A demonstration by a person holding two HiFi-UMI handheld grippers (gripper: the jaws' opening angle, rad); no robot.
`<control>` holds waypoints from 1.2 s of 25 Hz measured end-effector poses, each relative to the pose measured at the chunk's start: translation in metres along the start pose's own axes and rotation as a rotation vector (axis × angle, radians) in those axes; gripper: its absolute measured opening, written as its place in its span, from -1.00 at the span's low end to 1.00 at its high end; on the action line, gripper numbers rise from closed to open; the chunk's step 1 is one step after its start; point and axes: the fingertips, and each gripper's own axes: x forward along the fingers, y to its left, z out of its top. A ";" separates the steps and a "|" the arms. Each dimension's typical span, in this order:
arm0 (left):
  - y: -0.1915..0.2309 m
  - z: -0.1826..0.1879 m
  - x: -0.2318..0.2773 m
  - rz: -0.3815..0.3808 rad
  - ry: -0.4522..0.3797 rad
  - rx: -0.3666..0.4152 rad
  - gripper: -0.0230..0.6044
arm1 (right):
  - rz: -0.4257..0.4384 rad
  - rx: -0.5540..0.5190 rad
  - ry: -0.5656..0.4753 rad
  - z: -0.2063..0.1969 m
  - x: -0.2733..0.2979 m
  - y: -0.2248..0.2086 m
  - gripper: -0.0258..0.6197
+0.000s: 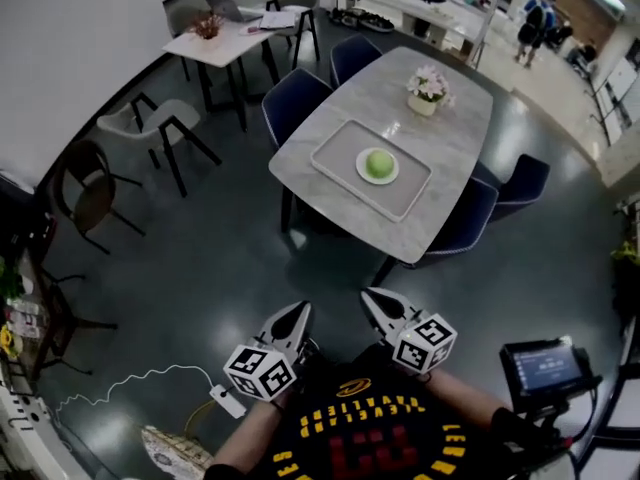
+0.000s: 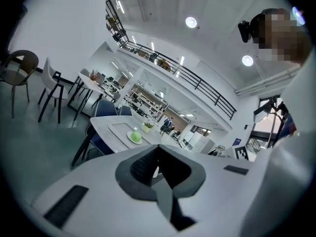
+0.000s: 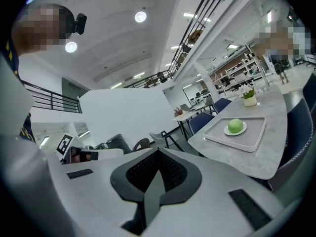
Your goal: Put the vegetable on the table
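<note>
A round green vegetable lies on a small plate inside a grey tray on the marble table, well ahead of me. It also shows as the vegetable in the left gripper view and the vegetable in the right gripper view. My left gripper and right gripper are held close to my chest, far short of the table. Both are shut with nothing between their jaws.
A flower pot stands on the table behind the tray. Blue chairs ring the table. A second table with chairs is at the back left. A screen on a stand is at my right, and a white cable lies on the floor.
</note>
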 end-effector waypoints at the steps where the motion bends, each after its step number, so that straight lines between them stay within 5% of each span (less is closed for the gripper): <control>1: 0.007 0.005 0.006 -0.012 0.010 -0.007 -0.93 | -0.019 0.010 0.000 0.003 0.007 -0.003 -0.91; 8: 0.030 0.015 0.055 -0.099 0.080 -0.061 -0.93 | -0.158 0.067 0.001 0.014 0.024 -0.042 -0.91; 16: 0.078 0.076 0.135 -0.038 0.056 -0.023 -0.93 | -0.098 0.176 -0.040 0.059 0.105 -0.130 -0.91; 22: 0.072 0.110 0.190 -0.072 0.044 0.014 -0.93 | -0.078 0.218 -0.096 0.108 0.127 -0.179 -0.91; 30: 0.085 0.113 0.291 -0.141 0.169 -0.045 -0.93 | -0.202 0.325 -0.097 0.118 0.125 -0.270 -0.91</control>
